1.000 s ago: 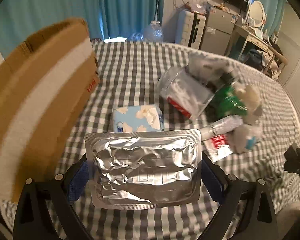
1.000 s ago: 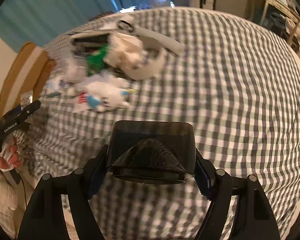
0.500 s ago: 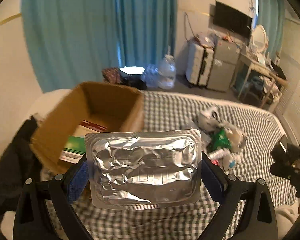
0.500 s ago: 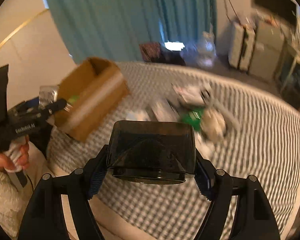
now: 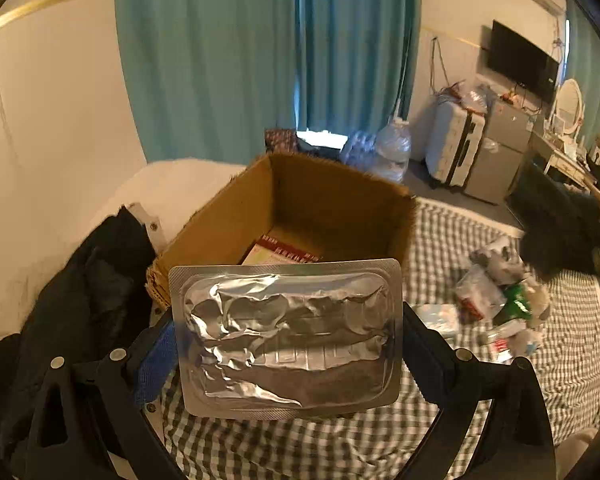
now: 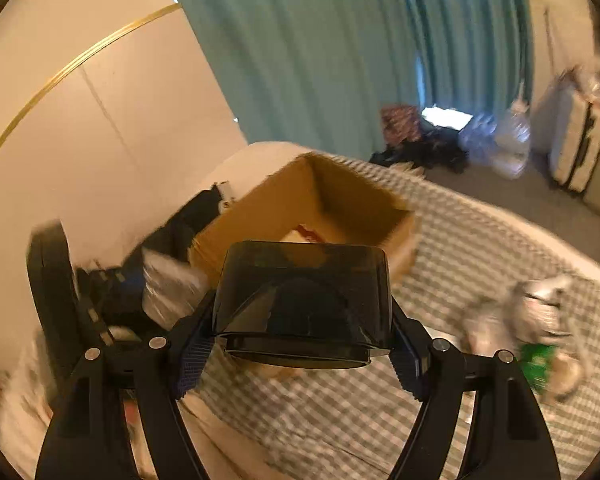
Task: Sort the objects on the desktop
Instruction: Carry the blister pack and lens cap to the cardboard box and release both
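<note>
Squarely between left fingers (image 5: 156,356): foil blister pack (image 5: 286,338).

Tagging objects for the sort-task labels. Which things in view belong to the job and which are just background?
Job:
left gripper shut on foil blister pack
right gripper shut on dark plastic case
cardboard box
pile of small items on the checked cloth

Lying about:
black jacket
suitcase
water jug
TV

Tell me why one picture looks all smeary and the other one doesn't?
Right wrist view: motion blur smears the cardboard box and the pile of clutter; only the dark plastic piece in the right gripper looks sharp. Left wrist view: mostly crisp, with light glinting off the foil blister pack in the left gripper.
</note>
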### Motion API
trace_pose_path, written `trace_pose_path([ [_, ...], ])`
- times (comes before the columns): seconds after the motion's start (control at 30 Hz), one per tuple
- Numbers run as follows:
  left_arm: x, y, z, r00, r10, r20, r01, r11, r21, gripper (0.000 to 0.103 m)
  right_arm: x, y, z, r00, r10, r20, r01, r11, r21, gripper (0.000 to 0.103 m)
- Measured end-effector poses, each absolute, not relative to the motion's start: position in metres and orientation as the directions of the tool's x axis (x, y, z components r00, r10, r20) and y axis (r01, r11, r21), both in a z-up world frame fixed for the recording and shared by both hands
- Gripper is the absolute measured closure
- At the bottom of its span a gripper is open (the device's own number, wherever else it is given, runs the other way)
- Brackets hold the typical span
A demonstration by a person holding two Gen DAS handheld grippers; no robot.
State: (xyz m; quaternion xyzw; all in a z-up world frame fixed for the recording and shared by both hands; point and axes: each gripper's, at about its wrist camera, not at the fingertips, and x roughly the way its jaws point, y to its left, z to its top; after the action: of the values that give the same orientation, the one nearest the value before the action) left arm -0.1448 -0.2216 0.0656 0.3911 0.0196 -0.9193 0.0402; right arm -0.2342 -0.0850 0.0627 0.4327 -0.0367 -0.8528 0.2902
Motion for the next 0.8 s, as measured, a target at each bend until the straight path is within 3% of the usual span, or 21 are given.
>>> trace_pose_path([
  [0.13,-0.166,-0.232,0.038,-0.662,-0.052,-0.748,0.079,-0.997,-0.001,0.004,-0.280,-0.127,0.036,-0.403,-0.491,-0.773,0.451,-0.841,0.299,0.027],
  [0.3,-0.178,-0.241,0.022,-0.663,-0.017,-0.748,0.080,-0.996,-0.048,0.003,-0.314,-0.150,0.019,-0.364,-0.518,-0.774,0.446,-0.827,0.343,0.026],
  [0.33,-0.179,-0.241,0.021,-0.666,-0.007,-0.746,0.079,-0.995,-0.061,0.002,-0.319,-0.152,0.019,-0.360,-0.531,-0.767,0.441,-0.822,0.362,0.023],
  [0.37,-0.180,-0.242,0.021,-0.661,-0.016,-0.750,0.092,-0.994,-0.060,0.000,-0.323,-0.154,0.020,-0.364,-0.536,-0.762,0.436,-0.821,0.369,0.011],
  [0.43,-0.183,-0.243,0.018,-0.648,-0.054,-0.759,0.120,-0.992,-0.032,0.000,-0.326,-0.149,0.027,-0.438,-0.494,-0.751,0.404,-0.854,0.327,0.000],
  [0.6,-0.175,-0.248,0.018,-0.656,-0.084,-0.750,0.159,-0.987,-0.029,0.000,-0.317,-0.122,0.049,-0.532,-0.541,-0.652,0.389,-0.839,0.380,0.000],
  [0.8,-0.141,-0.234,0.044,-0.701,-0.077,-0.709,0.166,-0.985,-0.057,0.000,-0.276,-0.052,0.057,-0.614,-0.462,-0.640,0.330,-0.887,0.325,0.000],
])
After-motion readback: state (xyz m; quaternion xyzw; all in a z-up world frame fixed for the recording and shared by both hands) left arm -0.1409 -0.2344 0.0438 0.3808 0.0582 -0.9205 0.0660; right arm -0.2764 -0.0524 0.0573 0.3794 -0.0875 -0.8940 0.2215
